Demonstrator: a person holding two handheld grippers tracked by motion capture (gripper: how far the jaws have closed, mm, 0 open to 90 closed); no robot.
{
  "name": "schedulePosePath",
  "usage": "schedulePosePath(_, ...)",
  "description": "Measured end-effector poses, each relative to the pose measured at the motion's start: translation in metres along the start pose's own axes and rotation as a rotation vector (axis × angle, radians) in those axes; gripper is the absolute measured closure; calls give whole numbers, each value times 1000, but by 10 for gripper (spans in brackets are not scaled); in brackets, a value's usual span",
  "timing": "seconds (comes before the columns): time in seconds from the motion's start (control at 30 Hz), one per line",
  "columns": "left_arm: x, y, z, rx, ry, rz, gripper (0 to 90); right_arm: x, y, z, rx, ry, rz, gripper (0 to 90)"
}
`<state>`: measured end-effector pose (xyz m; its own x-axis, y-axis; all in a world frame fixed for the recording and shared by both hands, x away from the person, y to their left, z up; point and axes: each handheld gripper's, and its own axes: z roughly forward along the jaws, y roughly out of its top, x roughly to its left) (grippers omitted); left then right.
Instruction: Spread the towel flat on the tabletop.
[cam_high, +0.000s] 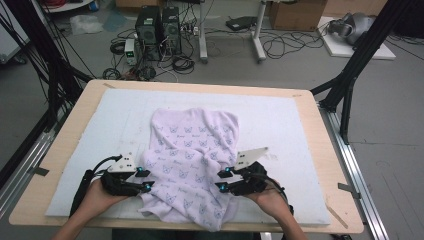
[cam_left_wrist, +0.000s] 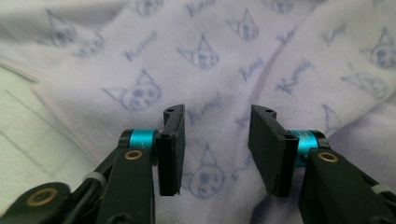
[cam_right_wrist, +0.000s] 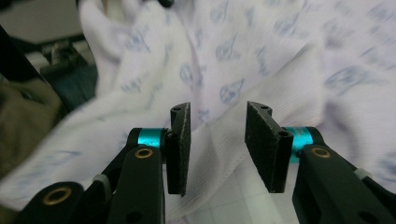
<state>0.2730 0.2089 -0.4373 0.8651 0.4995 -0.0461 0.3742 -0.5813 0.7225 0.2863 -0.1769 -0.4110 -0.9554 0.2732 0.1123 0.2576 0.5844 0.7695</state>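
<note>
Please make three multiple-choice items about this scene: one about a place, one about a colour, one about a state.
1. Where does the cloth lie?
A. on the white mat
B. on the floor
C. in a box

2. What colour is the cloth?
A. dark green
B. pale lilac with small printed faces
C. plain red

3. How do the left tongs stand?
A. shut on the cloth
B. open, with the cloth beyond the pads
C. shut on a cable

Key:
1 A: in the high view it lies rumpled on the white mat that covers the table.
2 B: the left gripper view shows the print.
3 B: a clear gap shows between the pads.
</note>
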Motion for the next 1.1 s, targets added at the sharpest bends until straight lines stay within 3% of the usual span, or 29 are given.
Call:
schedulePosePath(0.1, -1, -4, 1, -24, -44, -18, 751, 1, -7, 19, 72, 1, -14, 677)
schedulePosePath(0.17, -5, -2, 1, -18, -34, 3, 836, 3, -11, 28, 114, 15, -19, 777)
schedulePosePath(0.23, -9, -1, -1, -18, -19, 25, 878, 5, -13, 29, 98, 24, -22, 850)
schedulePosePath(0.37, -15, -4, -9, -33, -31, 19, 895, 15, -13, 24, 102, 36, -38, 866)
schedulePosePath(0.57, -23, -9, -25, -60, -22, 31, 894, 30, -17, 11, 66, 39, -43, 867)
schedulePosePath(0.6, -22, -8, -27, -64, -11, 26, 876, 33, -18, 6, 54, 39, -40, 867)
schedulePosePath(0.67, -17, -5, -29, -75, 28, -13, 706, 33, -18, -4, 29, 12, -47, 865)
schedulePosePath(0.83, -4, 3, -23, -94, 37, -21, 594, 13, -10, -31, -43, -87, 6, 808)
schedulePosePath(0.93, -1, 5, -12, -71, 31, -20, 557, 13, -7, -23, -46, -59, -1, 696)
schedulePosePath(1.1, 4, 5, 2, -33, -7, -24, 531, 9, -6, 2, -10, -44, 0, 604)
